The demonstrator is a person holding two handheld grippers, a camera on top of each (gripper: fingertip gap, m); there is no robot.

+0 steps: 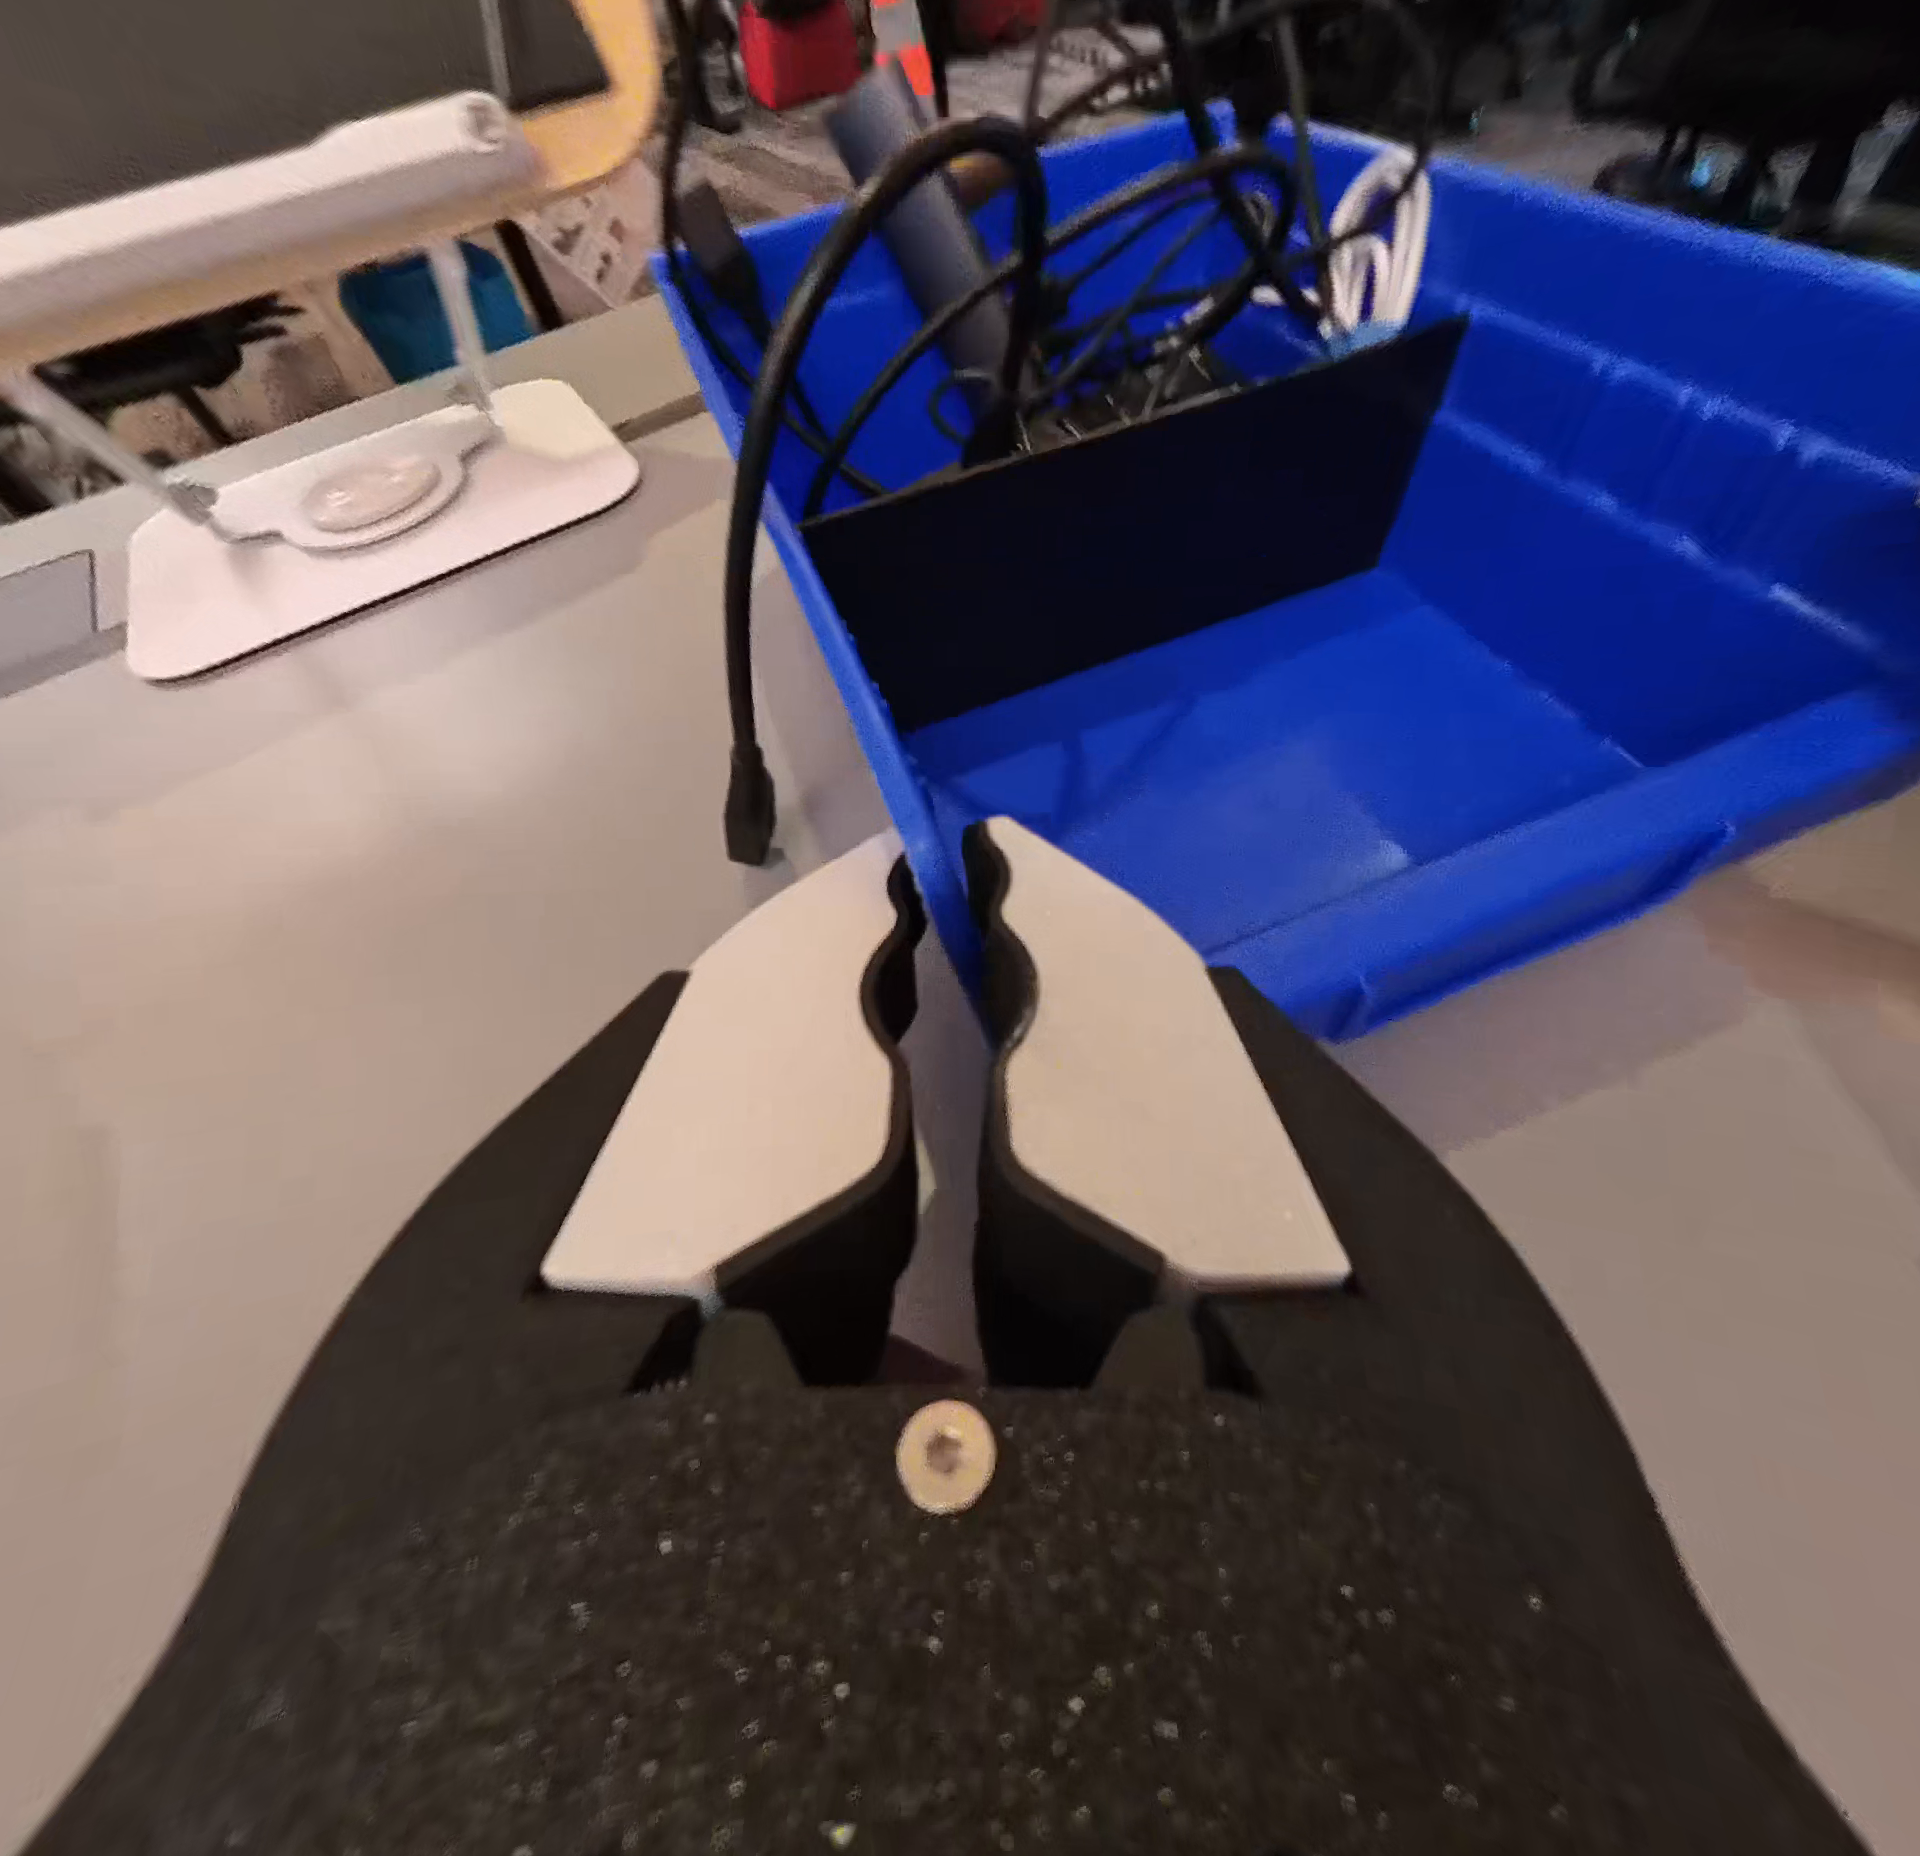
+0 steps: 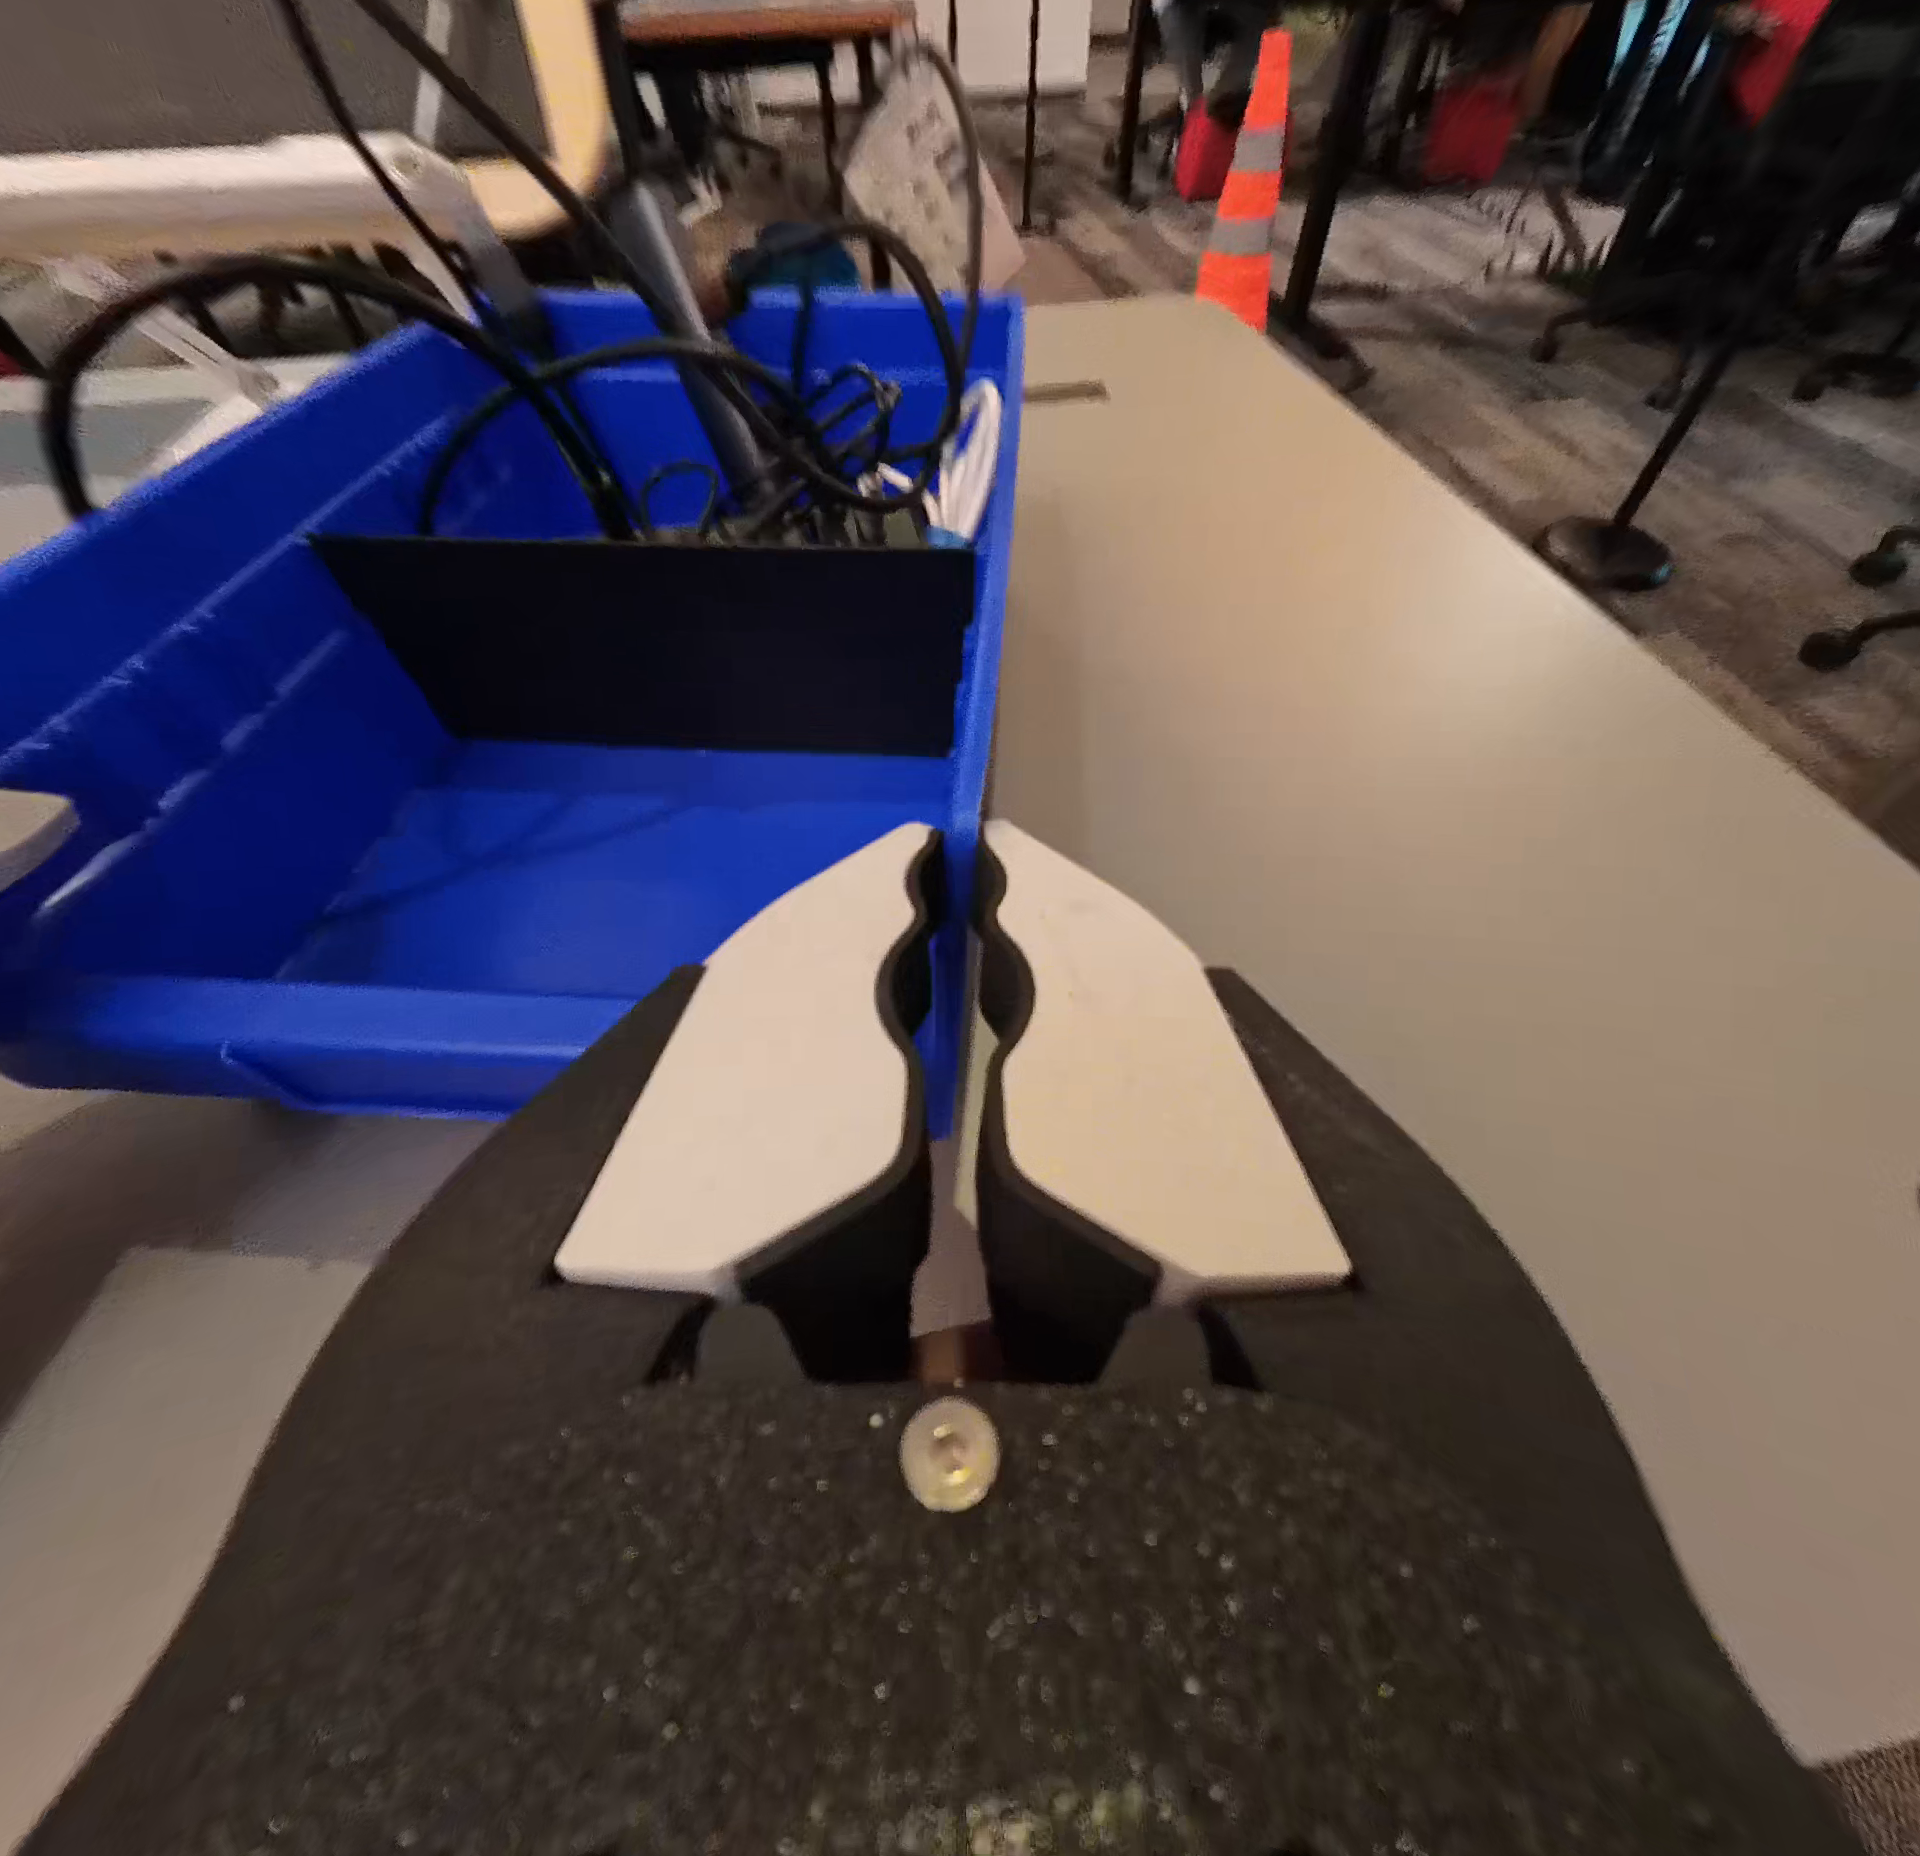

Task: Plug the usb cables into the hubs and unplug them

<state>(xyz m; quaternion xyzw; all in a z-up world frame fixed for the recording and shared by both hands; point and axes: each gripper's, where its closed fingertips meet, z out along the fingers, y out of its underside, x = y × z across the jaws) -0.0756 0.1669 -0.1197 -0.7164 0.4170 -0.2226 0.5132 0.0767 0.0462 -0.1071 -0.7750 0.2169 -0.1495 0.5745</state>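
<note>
A blue bin (image 1: 1558, 871) stands on the grey table, split by a black divider (image 1: 1122, 549). Behind the divider lies a tangle of black USB cables (image 1: 1143, 279), a white cable (image 1: 1371, 237) and a grey stick-shaped hub (image 1: 925, 237). One black cable arcs over the bin's left wall and its plug (image 1: 748, 809) hangs beside the bin. My left gripper (image 1: 943, 850) is closed on the bin's left wall near the front corner. My right gripper (image 2: 961, 850) is closed on the bin's right wall (image 2: 951, 975). The front compartment (image 2: 582, 871) is empty. The hubs' ports are hidden.
A white stand with a flat base (image 1: 384, 518) sits on the table left of the bin. The grey table (image 2: 1403, 767) stretches to the right. An orange cone (image 2: 1247, 185), desks and chairs stand on the floor behind.
</note>
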